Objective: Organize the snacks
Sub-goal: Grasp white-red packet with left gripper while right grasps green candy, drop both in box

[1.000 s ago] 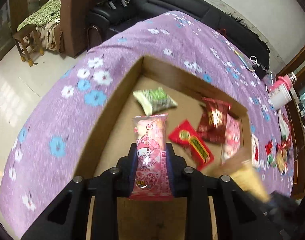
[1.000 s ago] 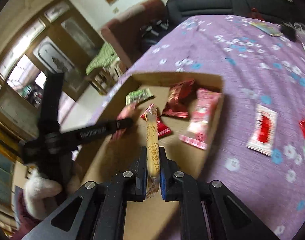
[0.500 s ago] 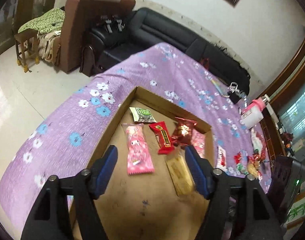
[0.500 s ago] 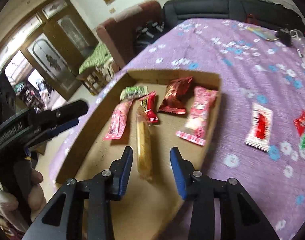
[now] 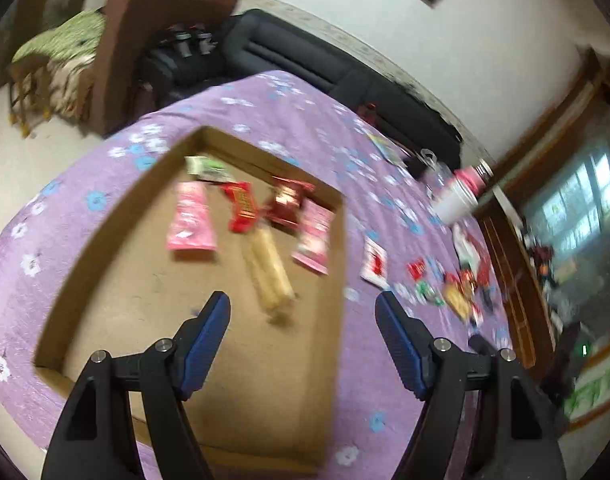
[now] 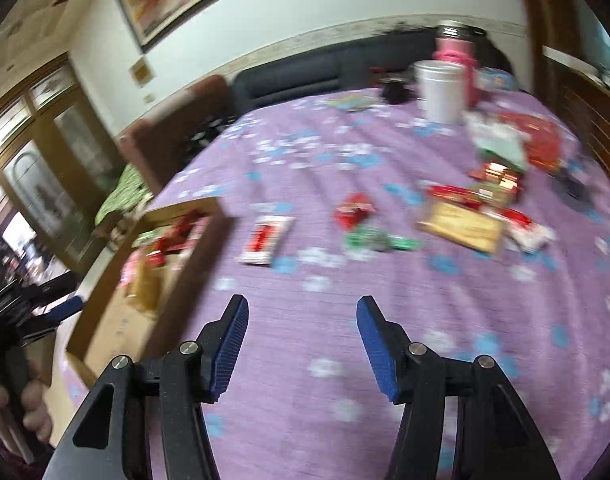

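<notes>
A shallow cardboard box point(image 5: 105, 216) lies on the purple flowered tablecloth and holds several snack packets: a pink one point(image 5: 191, 222), a red one point(image 5: 243, 206), a tan bar point(image 5: 269, 270), a dark red one point(image 5: 287, 204) and another pink one point(image 5: 315, 236). My left gripper point(image 5: 303, 312) is open and empty above the box's near right part. My right gripper point(image 6: 303, 318) is open and empty over bare cloth to the right of the box point(image 6: 193, 276). Loose snacks lie ahead of it: a white-red packet point(image 6: 265, 240), a red one point(image 6: 353, 210), green ones point(image 6: 379, 240) and a tan packet point(image 6: 461, 228).
A white cup point(image 6: 441, 90) and a pink bottle point(image 6: 455, 56) stand at the table's far side. A black sofa point(image 5: 345, 76) and brown armchair point(image 5: 145, 40) lie beyond the table. The other hand and gripper show at the far left of the right wrist view point(image 6: 29, 308).
Both grippers let go of their snacks into the box and opened. The left one pulled back and up; the right one swung right, away from the box toward the loose snacks.
</notes>
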`<state>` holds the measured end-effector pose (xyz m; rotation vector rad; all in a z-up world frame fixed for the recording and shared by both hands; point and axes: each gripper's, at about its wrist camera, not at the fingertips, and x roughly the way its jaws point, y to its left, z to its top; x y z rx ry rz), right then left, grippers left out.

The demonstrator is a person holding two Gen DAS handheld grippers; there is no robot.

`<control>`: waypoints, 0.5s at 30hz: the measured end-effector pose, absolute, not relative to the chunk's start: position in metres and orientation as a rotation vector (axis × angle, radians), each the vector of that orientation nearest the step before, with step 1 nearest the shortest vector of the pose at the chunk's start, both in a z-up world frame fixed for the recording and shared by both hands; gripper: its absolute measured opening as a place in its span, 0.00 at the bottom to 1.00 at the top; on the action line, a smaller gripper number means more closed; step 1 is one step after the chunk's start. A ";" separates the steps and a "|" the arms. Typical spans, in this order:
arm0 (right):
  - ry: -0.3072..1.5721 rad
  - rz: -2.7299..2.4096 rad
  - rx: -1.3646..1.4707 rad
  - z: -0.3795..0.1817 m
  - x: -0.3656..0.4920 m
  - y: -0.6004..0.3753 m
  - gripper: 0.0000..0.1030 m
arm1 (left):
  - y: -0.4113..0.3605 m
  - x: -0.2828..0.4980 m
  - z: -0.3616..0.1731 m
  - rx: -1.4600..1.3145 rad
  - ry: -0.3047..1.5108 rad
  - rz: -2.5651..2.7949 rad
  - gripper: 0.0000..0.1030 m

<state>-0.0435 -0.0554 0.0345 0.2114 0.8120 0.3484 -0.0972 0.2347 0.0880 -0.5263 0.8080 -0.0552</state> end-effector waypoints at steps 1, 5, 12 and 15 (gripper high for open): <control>0.814 0.331 0.222 0.033 -0.043 -0.066 0.59 | 0.223 -0.096 0.090 -0.501 0.815 -0.074 0.72; 0.825 0.287 0.251 0.024 -0.033 -0.092 0.59 | 0.191 -0.095 0.091 -0.442 0.831 -0.122 0.72; 0.863 0.304 0.249 0.011 0.011 -0.085 0.59 | 0.152 -0.087 0.080 -0.341 0.893 -0.175 0.72; 0.855 0.342 0.164 0.008 0.037 -0.063 0.58 | 0.144 -0.083 0.076 -0.324 0.916 -0.184 0.72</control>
